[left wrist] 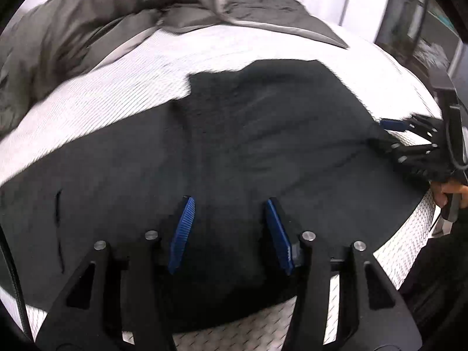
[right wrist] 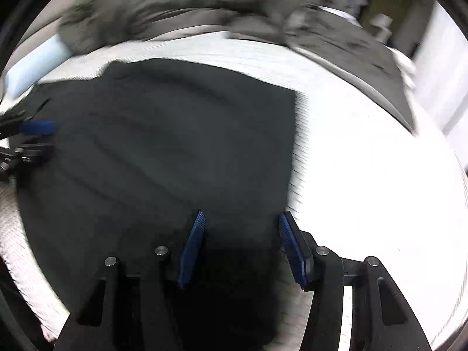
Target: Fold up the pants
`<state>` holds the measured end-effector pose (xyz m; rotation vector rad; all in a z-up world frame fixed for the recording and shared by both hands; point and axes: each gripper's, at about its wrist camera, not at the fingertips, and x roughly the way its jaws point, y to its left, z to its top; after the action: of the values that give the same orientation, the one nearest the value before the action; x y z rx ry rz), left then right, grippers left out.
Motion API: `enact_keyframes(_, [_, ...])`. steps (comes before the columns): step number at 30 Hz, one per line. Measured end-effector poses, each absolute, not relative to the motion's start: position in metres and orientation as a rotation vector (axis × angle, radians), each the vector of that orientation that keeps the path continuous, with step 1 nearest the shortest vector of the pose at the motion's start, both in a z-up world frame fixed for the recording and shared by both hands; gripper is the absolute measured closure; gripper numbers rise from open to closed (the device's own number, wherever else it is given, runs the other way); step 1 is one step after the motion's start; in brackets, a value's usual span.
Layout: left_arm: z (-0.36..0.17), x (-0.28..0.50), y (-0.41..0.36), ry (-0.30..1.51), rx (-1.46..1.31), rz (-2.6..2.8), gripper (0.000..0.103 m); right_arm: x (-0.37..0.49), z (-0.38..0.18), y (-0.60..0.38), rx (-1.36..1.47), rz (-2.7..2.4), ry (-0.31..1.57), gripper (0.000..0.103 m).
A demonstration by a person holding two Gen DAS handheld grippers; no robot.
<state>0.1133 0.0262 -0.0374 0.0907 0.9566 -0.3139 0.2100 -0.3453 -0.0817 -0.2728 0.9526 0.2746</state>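
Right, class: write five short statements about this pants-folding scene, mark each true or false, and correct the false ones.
1. The pants are black. True.
2. The pants lie on a wooden floor. False: they lie on a white textured bed surface.
3. The left gripper has its jaws apart above the pants. True.
4. A crumpled grey duvet lies beyond the pants. True.
5. The right gripper has red finger pads. False: its pads are blue.
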Motion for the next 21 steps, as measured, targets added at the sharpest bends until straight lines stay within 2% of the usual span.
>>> enact_keyframes(3, [-0.022,0.099,0.027,0.907,0.108,-0.295,0.054,0.205,-0.069,-0.364,-0.127,0.268,0.938,0.050])
enact_keyframes(7, [-0.003,0.075,0.005,0.816,0.111,-0.470,0.052,0.170,-0.041,-0.320,-0.134,0.448,0.836,0.050])
enact_keyframes(9, [-0.013,0.075,-0.014,0.850,0.163,-0.520,0.052,0.166,-0.046,-0.289,-0.164,0.543,0.859,0.049])
enact_keyframes(12, [-0.044,0.082,-0.023,0.950,0.256,-0.497,0.054,0.163,-0.076,-0.258,-0.351,0.535,0.908,0.050])
enact_keyframes(18, [-0.040,0.072,0.007,0.951,0.195,-0.543,0.054,0.166,-0.078,-0.341,-0.222,0.350,0.921,0.049])
enact_keyframes(21, [-0.039,0.071,0.007,0.949,0.223,-0.523,0.054,0.162,-0.078,-0.390,-0.013,0.322,0.948,0.049])
